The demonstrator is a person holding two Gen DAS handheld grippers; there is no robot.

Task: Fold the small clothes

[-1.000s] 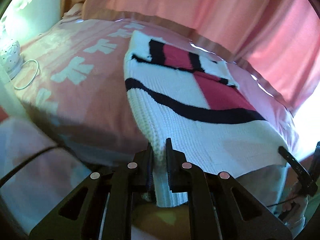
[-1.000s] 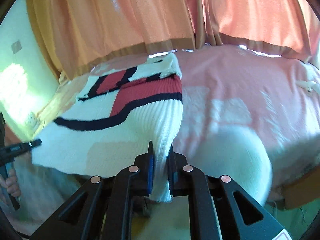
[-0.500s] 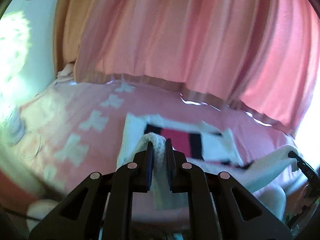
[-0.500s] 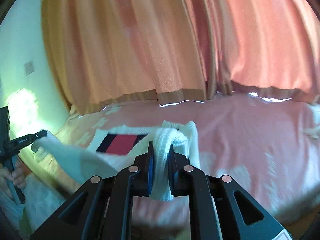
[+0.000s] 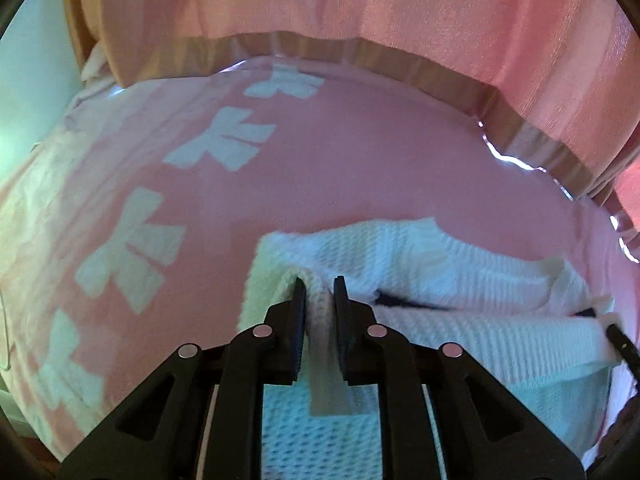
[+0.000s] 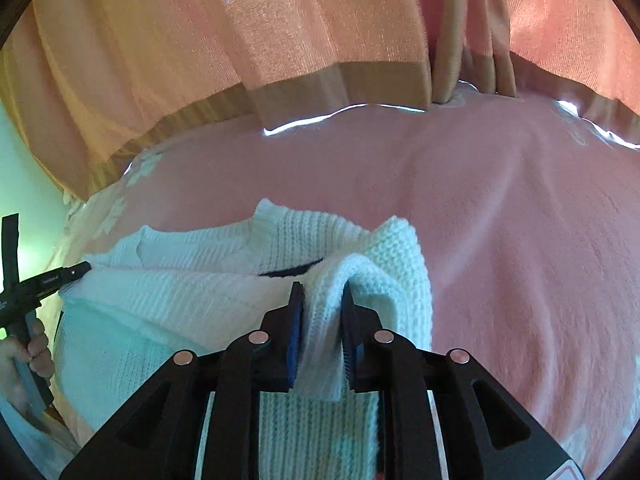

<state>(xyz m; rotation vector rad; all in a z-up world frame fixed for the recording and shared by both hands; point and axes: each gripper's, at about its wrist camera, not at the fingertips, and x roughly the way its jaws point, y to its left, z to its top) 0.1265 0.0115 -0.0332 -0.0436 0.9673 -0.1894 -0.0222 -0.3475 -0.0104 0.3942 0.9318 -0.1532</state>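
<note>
White knitted sweater [image 5: 460,280] lies folded on the pink bed [image 5: 360,160], long axis side to side; left gripper [image 5: 319,284] and right gripper [image 6: 323,290], jaws opening, each pinch a corner.

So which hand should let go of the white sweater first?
Neither is clearly better placed. The left gripper and right gripper each have a folded-over corner of the knit sweater between opening jaws, low over the pink bedspread. Probably both together.

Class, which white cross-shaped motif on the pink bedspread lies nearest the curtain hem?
The farthest motif, just under the curtain hem; the others trail toward the camera.
</note>
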